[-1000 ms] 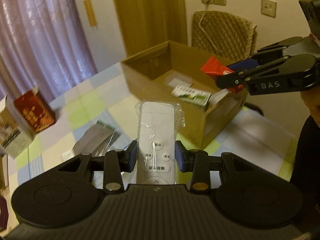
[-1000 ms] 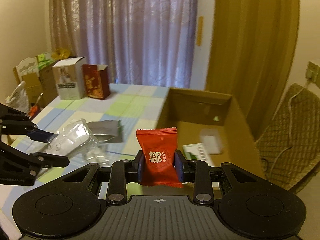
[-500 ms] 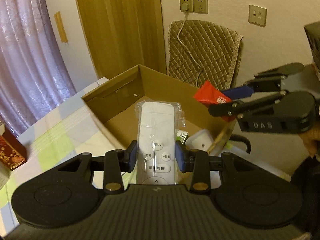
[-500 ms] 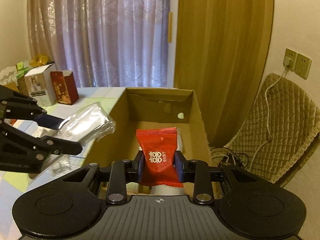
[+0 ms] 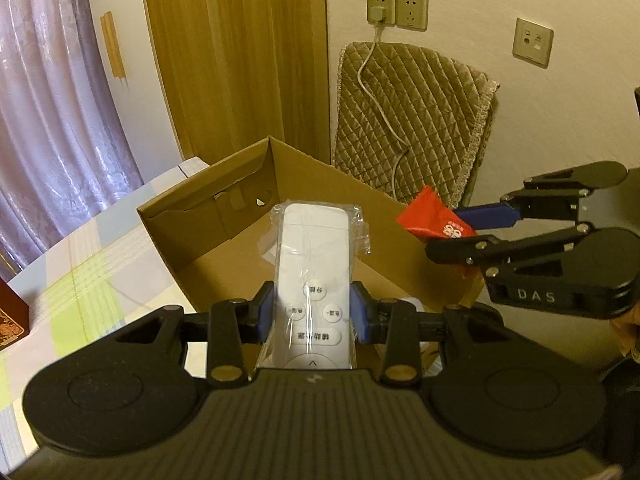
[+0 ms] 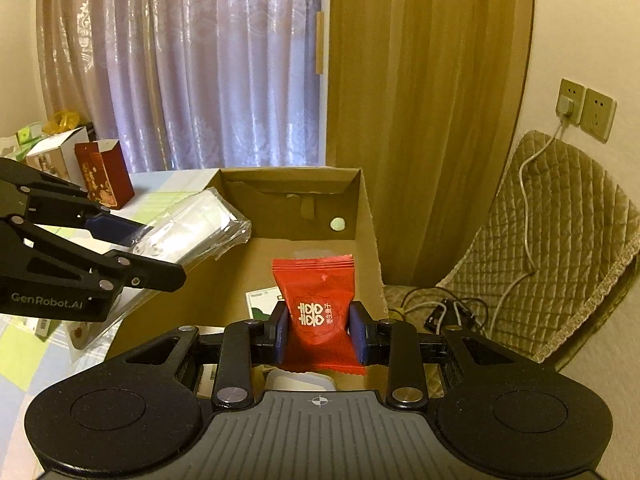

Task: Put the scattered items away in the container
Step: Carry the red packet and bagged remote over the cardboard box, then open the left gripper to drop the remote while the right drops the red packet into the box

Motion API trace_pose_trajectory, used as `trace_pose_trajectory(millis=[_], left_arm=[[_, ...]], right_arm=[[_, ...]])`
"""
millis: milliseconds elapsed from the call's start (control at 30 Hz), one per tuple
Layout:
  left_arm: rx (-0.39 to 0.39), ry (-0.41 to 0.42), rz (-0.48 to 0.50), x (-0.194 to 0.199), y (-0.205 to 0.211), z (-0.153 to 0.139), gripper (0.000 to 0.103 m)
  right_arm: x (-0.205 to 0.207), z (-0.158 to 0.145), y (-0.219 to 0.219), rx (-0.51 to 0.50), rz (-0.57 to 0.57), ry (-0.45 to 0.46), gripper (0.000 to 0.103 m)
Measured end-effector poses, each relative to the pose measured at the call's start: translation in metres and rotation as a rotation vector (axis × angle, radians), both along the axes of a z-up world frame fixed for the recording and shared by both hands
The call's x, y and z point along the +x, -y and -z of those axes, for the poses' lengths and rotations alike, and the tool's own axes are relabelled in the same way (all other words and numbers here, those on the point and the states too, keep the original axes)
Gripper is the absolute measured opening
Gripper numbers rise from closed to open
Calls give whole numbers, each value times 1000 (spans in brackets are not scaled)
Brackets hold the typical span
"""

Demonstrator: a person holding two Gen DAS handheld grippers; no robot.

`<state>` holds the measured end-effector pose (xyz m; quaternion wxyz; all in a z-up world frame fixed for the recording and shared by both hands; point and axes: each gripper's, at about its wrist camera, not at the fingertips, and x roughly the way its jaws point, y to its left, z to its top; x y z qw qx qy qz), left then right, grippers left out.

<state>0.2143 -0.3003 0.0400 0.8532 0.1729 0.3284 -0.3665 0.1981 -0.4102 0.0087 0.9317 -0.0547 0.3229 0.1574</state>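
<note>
My left gripper [image 5: 312, 314] is shut on a white remote control [image 5: 313, 280] wrapped in clear plastic, held above the open cardboard box [image 5: 208, 216]. The right gripper [image 6: 320, 330] is shut on a red candy packet [image 6: 316, 304], also over the box [image 6: 366, 216]. From the left wrist view the right gripper [image 5: 472, 228] reaches in from the right with the red packet [image 5: 430, 220] over the box's far rim. From the right wrist view the left gripper [image 6: 136, 252] comes in from the left with the wrapped remote [image 6: 188, 228]. A green-and-white card [image 6: 262, 300] lies on the box floor.
The box stands on a checked tablecloth [image 5: 80, 280]. A red carton [image 6: 104, 178] and a white carton [image 6: 52, 156] stand at the table's far left. A quilted chair [image 6: 560, 240] with a cable stands behind the box, by wall sockets [image 5: 396, 8].
Both grippers have moved forward from the table side to above the box opening, each still holding its item. The silver pouch on the table has dropped out of view.
</note>
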Motion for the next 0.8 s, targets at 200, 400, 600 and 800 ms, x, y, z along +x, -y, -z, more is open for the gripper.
trace_pose_trajectory(millis=[200,400,600,800], left_arm=[[-18,-14,-15,9,5,1,34],[-29,-19,-21,14,8,4,34],[-52,-28,-38,20,12,6,34],[-66,-24,-52,23,13,9,46]], right_arm=[[5,2,2,1,3,-7,34],[10,3,5,4,3,-10,34],[12,4,5,6,5,-11,34],[14,6,5,4,2,-16,34]])
